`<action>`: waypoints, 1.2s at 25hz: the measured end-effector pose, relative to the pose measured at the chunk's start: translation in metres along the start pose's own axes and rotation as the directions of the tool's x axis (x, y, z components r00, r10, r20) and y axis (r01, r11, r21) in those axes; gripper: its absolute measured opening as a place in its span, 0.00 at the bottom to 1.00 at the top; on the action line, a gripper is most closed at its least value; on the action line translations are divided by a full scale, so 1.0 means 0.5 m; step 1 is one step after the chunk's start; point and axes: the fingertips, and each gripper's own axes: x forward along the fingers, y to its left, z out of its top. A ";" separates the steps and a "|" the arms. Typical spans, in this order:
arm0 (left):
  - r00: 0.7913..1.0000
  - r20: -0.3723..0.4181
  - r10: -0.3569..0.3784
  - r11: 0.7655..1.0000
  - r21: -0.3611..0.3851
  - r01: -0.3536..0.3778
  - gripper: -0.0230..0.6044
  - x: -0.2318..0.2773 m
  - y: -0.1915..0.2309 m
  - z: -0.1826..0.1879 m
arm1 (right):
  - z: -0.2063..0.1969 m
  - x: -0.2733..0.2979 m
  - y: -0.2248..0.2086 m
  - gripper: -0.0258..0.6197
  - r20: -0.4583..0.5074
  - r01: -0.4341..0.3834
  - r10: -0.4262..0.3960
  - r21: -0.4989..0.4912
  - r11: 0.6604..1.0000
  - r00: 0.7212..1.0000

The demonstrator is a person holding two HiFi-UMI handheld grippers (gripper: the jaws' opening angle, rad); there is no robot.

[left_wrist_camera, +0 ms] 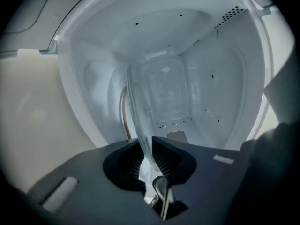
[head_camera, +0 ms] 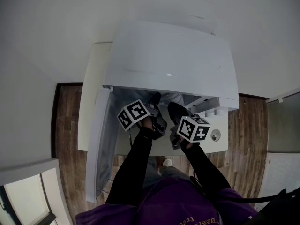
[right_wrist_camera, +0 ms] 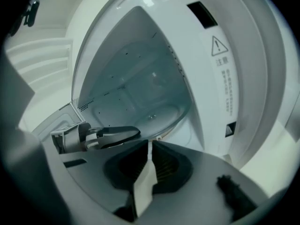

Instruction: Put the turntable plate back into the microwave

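Observation:
The white microwave (head_camera: 173, 55) stands with its door (head_camera: 98, 139) swung open to the left. Both grippers reach into its mouth. My left gripper (left_wrist_camera: 146, 142) (head_camera: 156, 101) is shut on the near rim of the clear glass turntable plate (left_wrist_camera: 135, 102), which runs edge-on from the pads into the cavity. In the right gripper view the left gripper's dark fingers (right_wrist_camera: 115, 134) lie flat at the cavity mouth, and a pale round shape with a small hub (right_wrist_camera: 151, 117) spreads beyond them. My right gripper (right_wrist_camera: 149, 144) (head_camera: 174, 109) has its jaws almost together, with nothing I can make out between them.
The cavity walls (left_wrist_camera: 211, 78) close in on all sides of the plate. A warning label (right_wrist_camera: 220, 46) marks the front frame to the right of the opening. The microwave sits on a white stand (head_camera: 93, 78) over a wooden floor (head_camera: 65, 125). A small round fitting (head_camera: 215, 135) lies at the right.

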 end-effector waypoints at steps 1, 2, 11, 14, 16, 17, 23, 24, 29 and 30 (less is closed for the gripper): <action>1.000 -0.001 0.002 1.000 0.001 -0.002 0.13 0.001 0.000 -0.001 | 0.001 0.002 0.001 0.08 -0.004 0.002 -0.002 -0.013 1.000 1.000; 1.000 -0.005 0.007 1.000 0.005 -0.007 0.13 0.002 0.000 -0.003 | 0.000 0.006 0.003 0.07 -0.011 -0.001 0.001 -0.021 1.000 1.000; 0.992 -0.067 0.107 0.994 0.013 -0.106 0.16 0.005 0.006 -0.011 | -0.009 0.026 0.015 0.07 -0.047 -0.006 0.005 -0.018 1.000 0.999; 0.983 -0.123 0.139 0.990 0.055 -0.133 0.16 0.005 0.005 -0.022 | -0.010 0.026 0.008 0.07 -0.037 0.013 -0.013 0.003 1.000 0.999; 0.969 -0.174 0.176 0.982 0.106 -0.159 0.19 0.006 0.004 -0.032 | -0.005 0.027 0.004 0.07 -0.028 0.016 -0.016 0.010 1.000 0.999; 0.960 -0.200 0.197 0.976 0.128 -0.173 0.21 0.006 0.003 -0.037 | -0.004 0.028 0.001 0.07 -0.026 0.020 -0.019 0.016 1.000 0.999; 0.934 -0.269 0.236 0.970 0.122 -0.210 0.24 0.001 0.006 -0.044 | -0.003 0.034 -0.001 0.07 -0.019 0.018 -0.018 0.035 0.999 1.000; 0.932 -0.278 0.234 0.971 0.116 -0.209 0.24 0.000 0.007 -0.044 | -0.001 0.035 0.002 0.07 -0.017 0.013 -0.013 0.030 0.999 1.000; 0.915 -0.336 0.223 0.974 0.107 -0.199 0.24 -0.001 0.008 -0.050 | -0.002 0.034 0.001 0.07 -0.017 0.013 -0.012 0.020 1.000 1.000; 0.912 -0.345 0.223 0.974 0.108 -0.198 0.25 -0.001 0.007 -0.053 | -0.001 0.033 0.000 0.07 -0.015 0.014 -0.013 0.016 1.000 1.000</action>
